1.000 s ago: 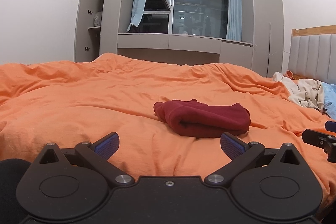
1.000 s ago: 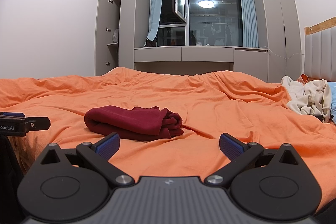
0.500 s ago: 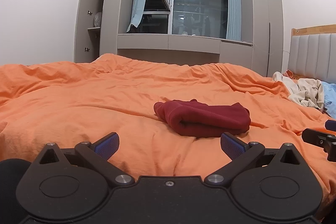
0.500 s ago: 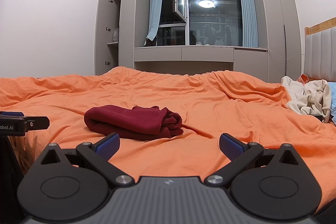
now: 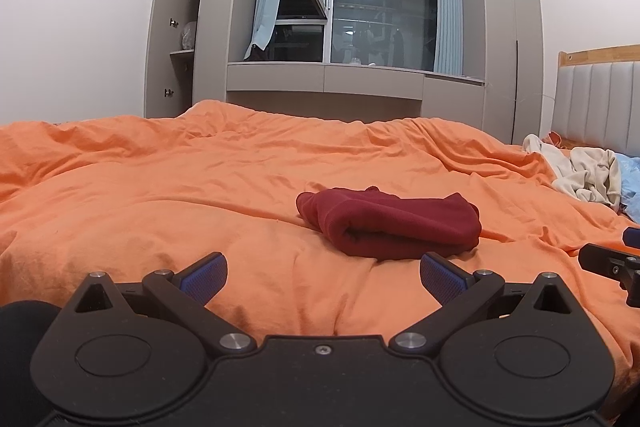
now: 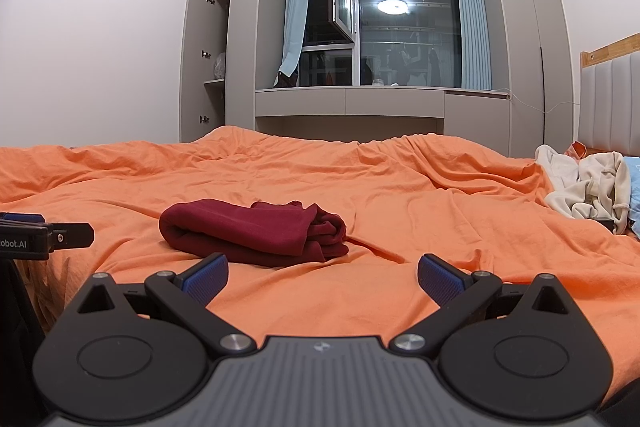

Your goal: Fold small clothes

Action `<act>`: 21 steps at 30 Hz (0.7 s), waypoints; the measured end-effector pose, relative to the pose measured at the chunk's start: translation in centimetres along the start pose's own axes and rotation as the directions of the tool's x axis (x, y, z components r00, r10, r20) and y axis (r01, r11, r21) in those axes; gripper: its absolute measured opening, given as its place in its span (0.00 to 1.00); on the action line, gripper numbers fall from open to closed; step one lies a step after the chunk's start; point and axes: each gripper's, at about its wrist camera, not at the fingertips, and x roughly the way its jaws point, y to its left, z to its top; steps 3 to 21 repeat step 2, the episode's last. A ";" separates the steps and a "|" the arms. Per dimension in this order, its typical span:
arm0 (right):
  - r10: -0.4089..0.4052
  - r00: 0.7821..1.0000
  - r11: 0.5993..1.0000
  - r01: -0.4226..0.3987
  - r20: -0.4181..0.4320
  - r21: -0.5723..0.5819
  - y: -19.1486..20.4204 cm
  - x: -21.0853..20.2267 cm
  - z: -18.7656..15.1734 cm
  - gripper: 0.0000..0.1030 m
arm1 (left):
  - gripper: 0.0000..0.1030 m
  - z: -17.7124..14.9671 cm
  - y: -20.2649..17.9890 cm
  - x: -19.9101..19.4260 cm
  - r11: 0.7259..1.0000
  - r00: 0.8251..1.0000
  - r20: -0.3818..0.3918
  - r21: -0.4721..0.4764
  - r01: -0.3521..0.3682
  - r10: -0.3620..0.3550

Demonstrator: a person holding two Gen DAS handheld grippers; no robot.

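A dark red garment (image 5: 390, 223) lies folded into a compact bundle on the orange duvet (image 5: 200, 195), near the middle of the bed. The left gripper (image 5: 323, 274) hovers low over the duvet just short of the bundle, its blue-padded fingers (image 5: 204, 273) spread wide with nothing between them. The right gripper (image 6: 322, 274) is likewise released, fingers (image 6: 438, 277) apart over bare duvet, the garment (image 6: 256, 231) lying ahead and to its left. Each gripper's tip shows at the edge of the other's view, so they sit side by side, apart. A heap of pale clothes (image 6: 584, 187) rests by the padded headboard (image 6: 608, 103), with something blue beside it, perhaps a pillow. Beyond the bed stand grey wardrobes (image 5: 508, 39) and a dark window (image 5: 384, 15)
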 end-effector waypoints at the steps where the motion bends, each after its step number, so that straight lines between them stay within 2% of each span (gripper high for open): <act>1: 0.000 1.000 1.000 0.000 0.000 0.000 0.0 0.0 0.0 1.00 | 0.99 0.0 0.0 0.0 1.000 1.000 0.000 0.000 0.000 0.000; 21: 0.000 1.000 1.000 0.000 0.000 0.000 0.0 0.0 0.0 1.00 | 0.99 0.0 0.0 0.0 1.000 1.000 0.000 0.000 0.000 0.000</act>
